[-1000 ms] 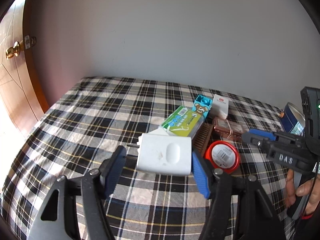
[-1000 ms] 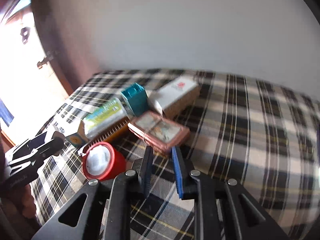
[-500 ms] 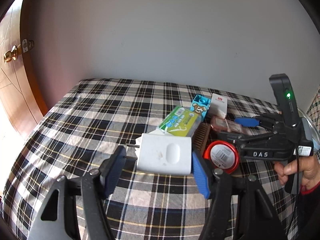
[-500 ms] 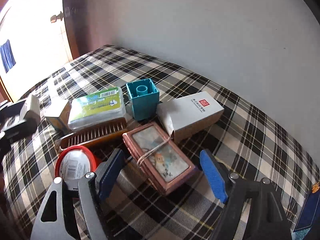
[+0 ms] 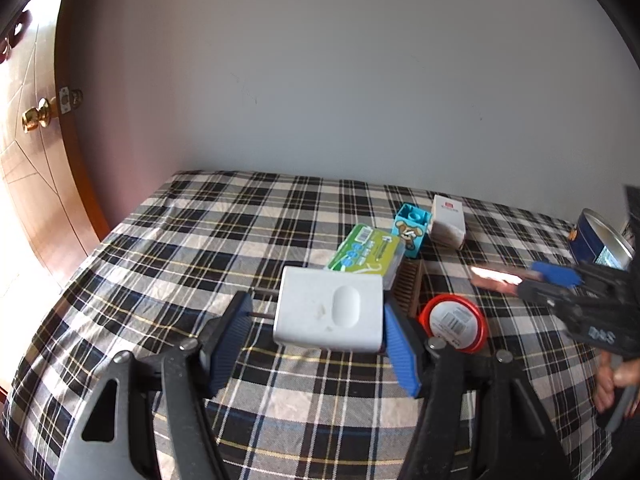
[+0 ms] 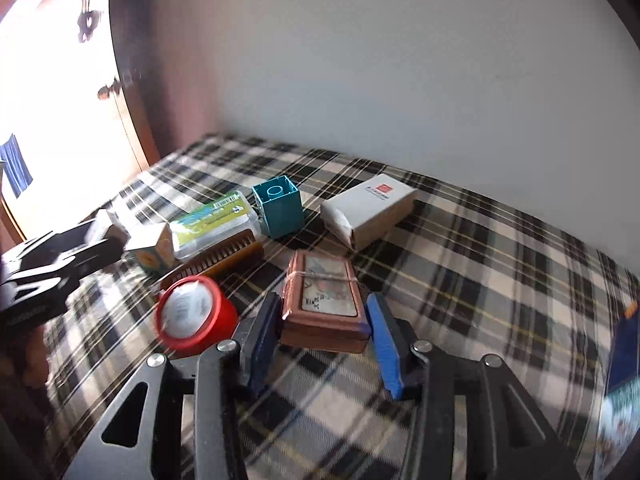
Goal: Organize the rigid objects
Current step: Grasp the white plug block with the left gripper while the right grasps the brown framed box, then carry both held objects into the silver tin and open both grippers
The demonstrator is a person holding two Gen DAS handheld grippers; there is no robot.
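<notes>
While both hand-held grippers are loaded, plaid-covered bed (image 5: 168, 240) carries the remaining clutter.
Left hand-held gripper (image 5: 316, 344) clamps white plastic plug adapter (image 5: 328, 310): light, stiff, slick. Right hand-held gripper (image 6: 322, 330) flanks brown rubber-banded card box (image 6: 324, 306), contact unclear; grip long sides.

Room: plain pale wall (image 5: 340, 80), unmarked. Surface: black, white and grey plaid cloth (image 5: 192, 248) with thin yellow lines, reaching the wall. Left side: 1 brown wooden door (image 5: 28, 168), brass knob (image 5: 35, 119). Strong daylight (image 6: 52, 112) enters beside the door.
</notes>
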